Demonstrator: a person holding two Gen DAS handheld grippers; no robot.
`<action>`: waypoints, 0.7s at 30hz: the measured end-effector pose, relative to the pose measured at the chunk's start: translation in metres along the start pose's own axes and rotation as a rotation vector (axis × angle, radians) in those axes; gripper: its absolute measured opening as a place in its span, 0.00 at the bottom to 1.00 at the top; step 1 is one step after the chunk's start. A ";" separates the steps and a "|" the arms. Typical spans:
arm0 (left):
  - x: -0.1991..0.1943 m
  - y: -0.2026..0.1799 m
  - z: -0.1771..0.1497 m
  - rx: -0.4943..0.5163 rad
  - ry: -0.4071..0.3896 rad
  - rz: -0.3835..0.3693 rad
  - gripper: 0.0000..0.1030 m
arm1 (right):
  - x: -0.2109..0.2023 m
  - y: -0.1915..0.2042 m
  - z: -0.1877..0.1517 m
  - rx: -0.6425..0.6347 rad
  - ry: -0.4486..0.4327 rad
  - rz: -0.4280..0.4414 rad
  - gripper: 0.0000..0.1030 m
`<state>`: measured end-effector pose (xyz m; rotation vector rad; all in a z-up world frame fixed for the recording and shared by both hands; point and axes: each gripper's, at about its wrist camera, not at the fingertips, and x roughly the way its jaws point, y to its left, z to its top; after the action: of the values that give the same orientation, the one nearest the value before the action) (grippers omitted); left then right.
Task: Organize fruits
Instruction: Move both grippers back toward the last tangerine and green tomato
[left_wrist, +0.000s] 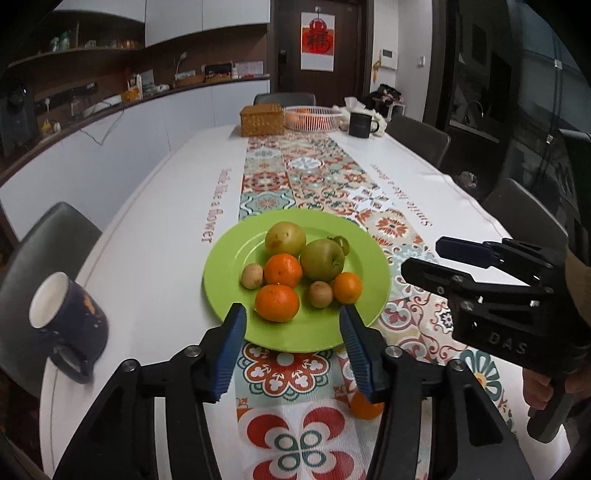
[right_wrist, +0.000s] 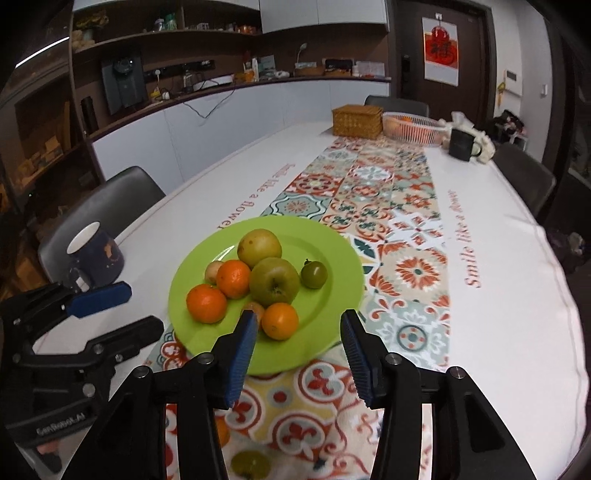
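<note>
Both hand-held grippers, left (left_wrist: 291, 325) and right (right_wrist: 297, 332), released, empty, above green plate (left_wrist: 229, 273) near tabletop's near edge. We'd straddle loose orange (left_wrist: 364, 406), clench gently.

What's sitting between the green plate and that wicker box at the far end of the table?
Nothing stands there. Both wrist views show only the bare patterned runner stretching from the green plate to the wicker box.
</note>
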<state>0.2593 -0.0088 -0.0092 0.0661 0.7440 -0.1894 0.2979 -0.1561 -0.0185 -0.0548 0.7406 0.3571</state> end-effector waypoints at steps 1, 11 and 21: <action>-0.006 -0.001 0.000 0.006 -0.013 0.000 0.55 | -0.007 0.002 -0.001 -0.003 -0.010 -0.004 0.49; -0.057 -0.009 -0.003 0.040 -0.101 0.001 0.66 | -0.071 0.018 -0.011 -0.022 -0.114 -0.022 0.57; -0.085 -0.019 -0.027 0.092 -0.123 -0.018 0.68 | -0.106 0.031 -0.033 -0.042 -0.142 -0.042 0.57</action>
<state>0.1771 -0.0113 0.0289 0.1344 0.6129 -0.2426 0.1943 -0.1644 0.0301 -0.0840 0.5906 0.3331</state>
